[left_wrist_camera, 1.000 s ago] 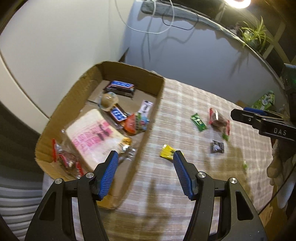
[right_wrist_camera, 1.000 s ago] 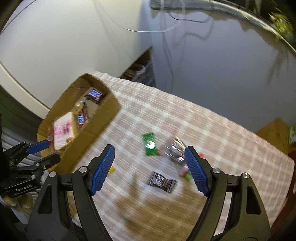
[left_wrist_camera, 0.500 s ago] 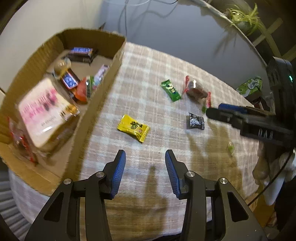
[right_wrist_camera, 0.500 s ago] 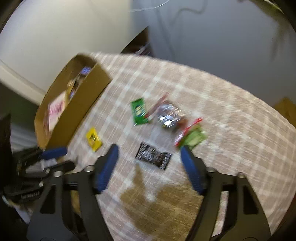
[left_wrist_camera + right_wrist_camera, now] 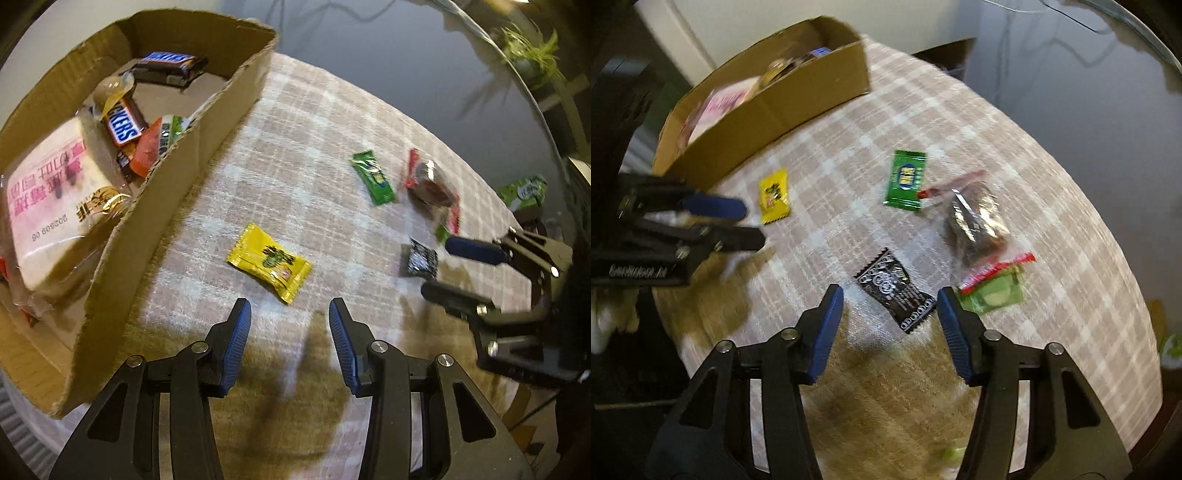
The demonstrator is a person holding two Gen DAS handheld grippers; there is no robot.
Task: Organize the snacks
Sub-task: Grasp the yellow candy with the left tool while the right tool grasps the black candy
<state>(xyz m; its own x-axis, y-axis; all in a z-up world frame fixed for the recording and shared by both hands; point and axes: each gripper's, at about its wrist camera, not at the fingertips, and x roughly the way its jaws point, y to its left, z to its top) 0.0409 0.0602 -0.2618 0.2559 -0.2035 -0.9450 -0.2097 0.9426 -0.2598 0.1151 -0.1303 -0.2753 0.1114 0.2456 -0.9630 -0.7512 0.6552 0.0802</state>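
Observation:
A cardboard box point(image 5: 177, 177) with several snacks, among them a Snickers bar point(image 5: 122, 125), stands at the table's left; it also shows in the right wrist view point(image 5: 768, 110). My left gripper point(image 5: 286, 314) is open and empty, just short of a yellow candy packet point(image 5: 269, 262). My right gripper point(image 5: 890, 295) is open and empty, its fingers either side of a black packet point(image 5: 894, 290). A green packet point(image 5: 905, 181), a clear-wrapped brown snack point(image 5: 975, 218) and a red-green packet point(image 5: 993, 286) lie nearby.
The table has a checked beige cloth point(image 5: 314, 122) and a round edge. A potted plant point(image 5: 532, 51) and a green pack point(image 5: 524, 192) are beyond the far right edge. A small green sweet point(image 5: 951, 452) lies near the front edge.
Both grippers have come lower and closer to the table. The left has neared the yellow packet, the right now brackets the black packet. Both stay open.

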